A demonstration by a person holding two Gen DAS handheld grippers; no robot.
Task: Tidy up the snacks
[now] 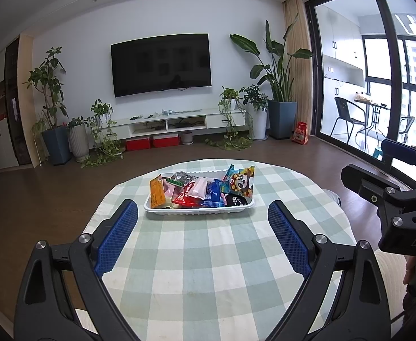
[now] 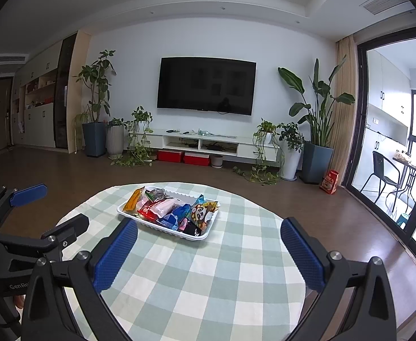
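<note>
We are holding the left gripper [image 1: 202,218] above the near part of the worktop [image 1: 208,270], its blue pads [image 1: 117,236] spread wide and grasping nothing. Ahead of it, toward the far side of the checked cloth [image 1: 278,187], the white tray [image 1: 199,209] is sitting with the snacks piled inside it: an orange packet [image 1: 156,191] standing at its left end, a red packet [image 1: 186,196] and a blue packet [image 1: 214,193] lying in the middle, and a panda packet [image 1: 239,183] leaning at its right end. We are keeping the right gripper [image 2: 209,237] well short of the tray too, released, with its pads [image 2: 303,253] wide apart and empty. Each gripper is showing at the edge of the other's view.
</note>
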